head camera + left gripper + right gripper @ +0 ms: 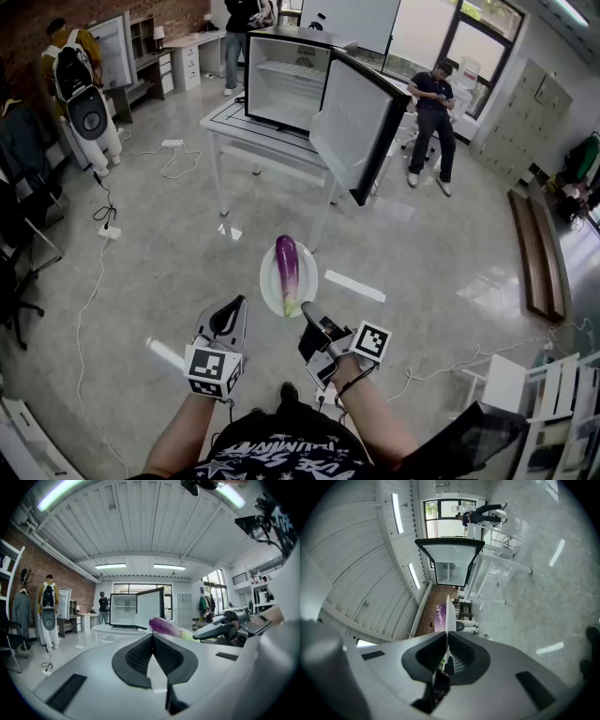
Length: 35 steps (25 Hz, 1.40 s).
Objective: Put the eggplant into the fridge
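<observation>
At lower left of the head view, the left gripper [236, 309] hangs over the grey floor with its jaws closed on nothing; its own view shows the pads meeting at the tip. Just right of it, at frame centre, the eggplant [287, 267] lies lengthwise on a white plate [268, 279], purple end pointing up-frame toward the fridge [286, 80]. The right gripper [308, 311], lower centre-right, pinches the plate's near rim, and its own view shows the rim edge-on between tightly closed jaws. The fridge sits on a white table [234, 127] at upper centre, well apart from the plate, its door [356, 122] swung wide to the right.

The carry looks to be the step in hand. A round eggplant on a shallow plate held by one edge will likely roll, so the plate should stay level and move slowly. The idle left gripper could steady the far rim. The approach is best made left of the open door, straight at the shelf.
</observation>
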Motion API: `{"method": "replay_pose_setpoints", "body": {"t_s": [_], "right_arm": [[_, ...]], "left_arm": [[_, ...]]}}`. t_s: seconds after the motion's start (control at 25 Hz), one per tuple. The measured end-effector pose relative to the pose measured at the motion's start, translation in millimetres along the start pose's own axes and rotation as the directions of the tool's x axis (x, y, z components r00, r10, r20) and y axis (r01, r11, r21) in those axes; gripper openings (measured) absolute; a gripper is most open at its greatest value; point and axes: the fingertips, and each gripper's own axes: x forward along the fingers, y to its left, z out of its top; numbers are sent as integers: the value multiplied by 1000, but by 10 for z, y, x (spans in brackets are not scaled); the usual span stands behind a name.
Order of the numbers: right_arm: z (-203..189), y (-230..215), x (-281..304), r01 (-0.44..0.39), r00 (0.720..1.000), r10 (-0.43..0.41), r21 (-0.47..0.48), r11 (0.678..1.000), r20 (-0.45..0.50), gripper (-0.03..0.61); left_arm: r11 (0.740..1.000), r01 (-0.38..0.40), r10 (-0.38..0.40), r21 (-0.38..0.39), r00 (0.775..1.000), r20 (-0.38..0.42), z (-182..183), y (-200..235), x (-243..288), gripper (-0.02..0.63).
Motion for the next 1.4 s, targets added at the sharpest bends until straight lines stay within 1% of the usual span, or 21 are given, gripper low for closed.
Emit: {"method": "replay_pose_setpoints", "body": {"t_s": [0.12, 0.28, 0.44, 0.56, 0.88, 1.24, 1.4], "right_arm": [[-53, -14, -13, 14, 1000, -14, 4, 1000, -23, 21], [-55, -38, -17, 11, 999, -11, 12, 1000, -44, 21], [-13, -7, -28, 7, 999, -6, 11, 1000, -48, 21], [48, -21, -35, 4, 999, -4, 15, 1000, -50, 21], [40, 35, 18, -22, 997, 22, 7, 1000, -72, 21], [144, -9, 77, -26, 997, 28, 22, 999, -72, 21], [147, -14, 131, -29, 997, 30, 20, 999, -77, 21]], "left_arm": [[1000, -20, 20, -22, 1000, 2, 27, 34, -43, 9], [999, -30, 30, -23, 1000, -7, 8, 4, -25, 9], [1000, -21, 21, -23, 1000, -5, 23, -77, -11, 9], [999, -32, 32, -20, 999, 5, 33, -102, 20, 9], [999, -42, 42, -24, 999, 0, 59, -86, 55, 9], [999, -43, 43, -13, 999, 1, 72, -94, 169, 9], [998, -55, 55, -23, 998, 8, 90, -28, 181, 9]]}}
